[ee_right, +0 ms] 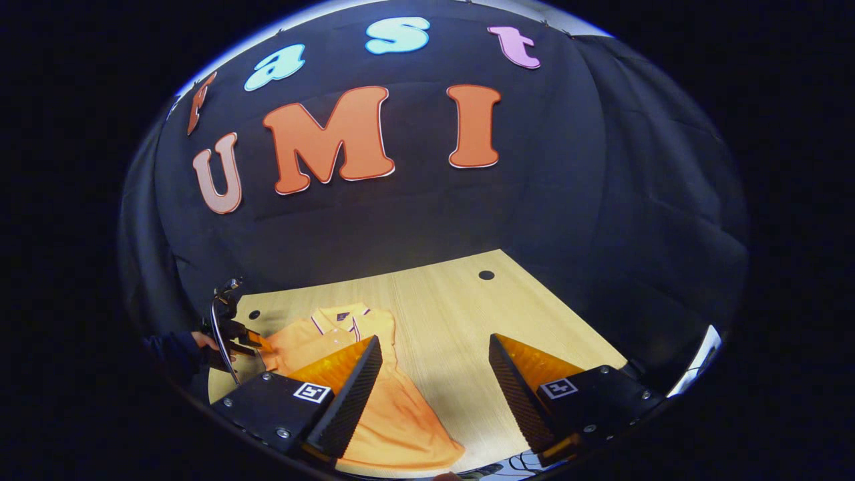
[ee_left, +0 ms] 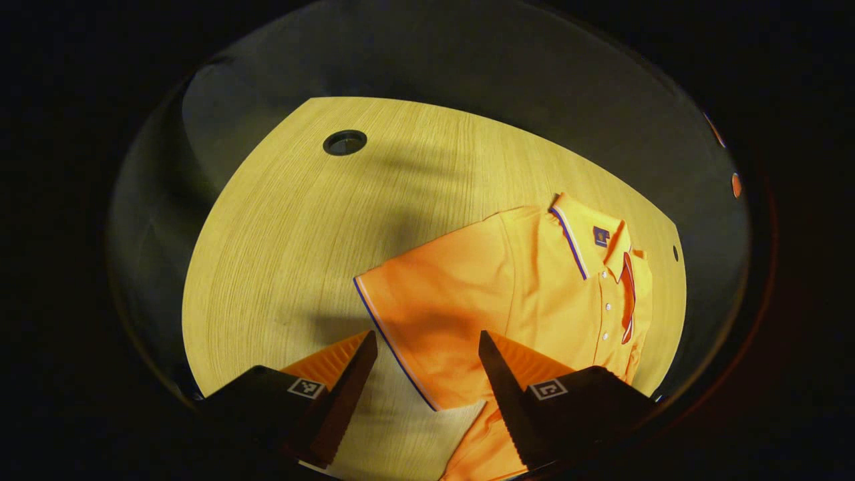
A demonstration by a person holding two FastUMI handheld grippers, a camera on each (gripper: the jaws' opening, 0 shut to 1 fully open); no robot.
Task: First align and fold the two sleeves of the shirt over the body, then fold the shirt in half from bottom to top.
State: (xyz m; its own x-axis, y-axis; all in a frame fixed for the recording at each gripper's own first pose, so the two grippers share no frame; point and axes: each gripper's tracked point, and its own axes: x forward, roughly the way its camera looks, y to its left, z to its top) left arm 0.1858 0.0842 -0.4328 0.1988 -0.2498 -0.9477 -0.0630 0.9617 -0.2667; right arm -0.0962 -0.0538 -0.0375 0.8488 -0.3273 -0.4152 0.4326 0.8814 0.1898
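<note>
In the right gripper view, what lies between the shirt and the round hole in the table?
Bare wooden table. Nothing sits between the shirt and the hole in the right gripper view.

An orange shirt [ee_left: 528, 287], its collar [ee_left: 580, 230] and sleeve [ee_left: 427, 314] edged in blue-and-white stripes, with white buttons [ee_left: 606, 321], on a pale wood-grain table [ee_left: 300, 220].
</note>
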